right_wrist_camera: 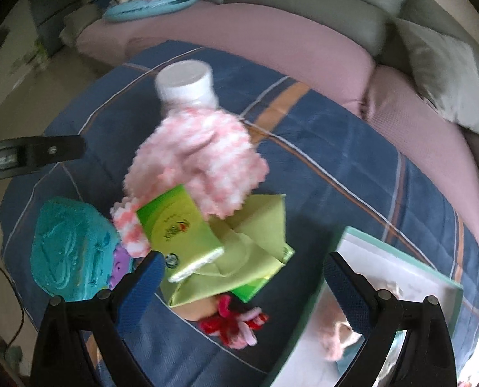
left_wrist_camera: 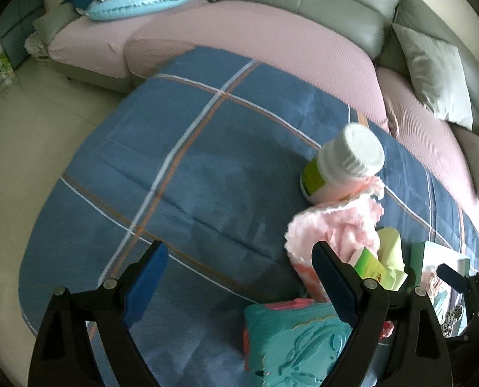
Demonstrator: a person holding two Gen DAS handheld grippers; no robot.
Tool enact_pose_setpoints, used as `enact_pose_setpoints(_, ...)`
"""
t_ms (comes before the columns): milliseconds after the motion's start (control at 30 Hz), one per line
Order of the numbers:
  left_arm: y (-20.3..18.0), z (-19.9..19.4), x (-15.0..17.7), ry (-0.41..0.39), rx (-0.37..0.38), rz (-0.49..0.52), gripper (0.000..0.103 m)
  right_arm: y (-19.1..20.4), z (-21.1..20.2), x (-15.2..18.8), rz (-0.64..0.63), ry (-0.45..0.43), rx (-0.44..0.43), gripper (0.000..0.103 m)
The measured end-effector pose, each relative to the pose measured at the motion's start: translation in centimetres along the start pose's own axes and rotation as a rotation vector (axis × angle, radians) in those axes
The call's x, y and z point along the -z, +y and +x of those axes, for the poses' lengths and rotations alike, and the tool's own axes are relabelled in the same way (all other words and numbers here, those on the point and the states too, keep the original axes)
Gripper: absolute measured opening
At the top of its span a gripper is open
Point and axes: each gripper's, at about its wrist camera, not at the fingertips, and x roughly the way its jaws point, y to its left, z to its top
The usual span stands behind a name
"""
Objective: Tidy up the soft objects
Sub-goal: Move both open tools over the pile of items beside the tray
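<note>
The fluffy pink cloth (right_wrist_camera: 196, 161) is lying in a heap on the blue blanket (right_wrist_camera: 336, 167), leaning on a white-capped bottle (right_wrist_camera: 186, 84) and a green box (right_wrist_camera: 178, 229), so it is waiting to be sorted. The right tool (right_wrist_camera: 242, 274) is hanging open above the heap, grasping nothing. The left tool (left_wrist_camera: 239, 271) is open too. A white tray (right_wrist_camera: 400, 271), maybe for sorting, is sitting just beside them.

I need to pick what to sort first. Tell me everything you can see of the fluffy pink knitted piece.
The fluffy pink knitted piece looks like soft, fuzzy yarn mottled pink and white, bunched in a loose heap on the blue plaid blanket. It leans against the white-capped bottle behind it and overlaps the green carton and green cloth. Neither gripper touches it.
</note>
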Motion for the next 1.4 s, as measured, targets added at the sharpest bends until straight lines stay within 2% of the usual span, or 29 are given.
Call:
enact_pose_setpoints(200, -1.0, 1.6, -0.2, 0.048, 0.017, 0.022, 0.091, 0.8, 1.0, -0.2, -0.063, 0.016, -0.029, 0.096)
enact_pose_setpoints(300, -1.5, 2.2, -0.1, 0.067, -0.001, 0.046, 0.091, 1.0, 1.4, -0.3, -0.086, 0.025, -0.03, 0.092)
enact_pose_setpoints(900, -1.8, 3.5, -0.2, 0.095, 0.016, 0.035, 0.091, 1.6, 2.7, -0.8, -0.127, 0.044, -0.109, 0.081)
enact_pose_setpoints(1300, -1.3, 3.9, -0.4, 0.099, 0.017, 0.013, 0.091, 2.5, 2.6, -0.7, -0.181, 0.047, -0.115, 0.08)
enact_pose_setpoints(1400, -1.1, 3.8, -0.5, 0.095, 0.017, 0.01, 0.091, 3.3, 2.4, -0.2, -0.237, 0.048, -0.08, 0.08)
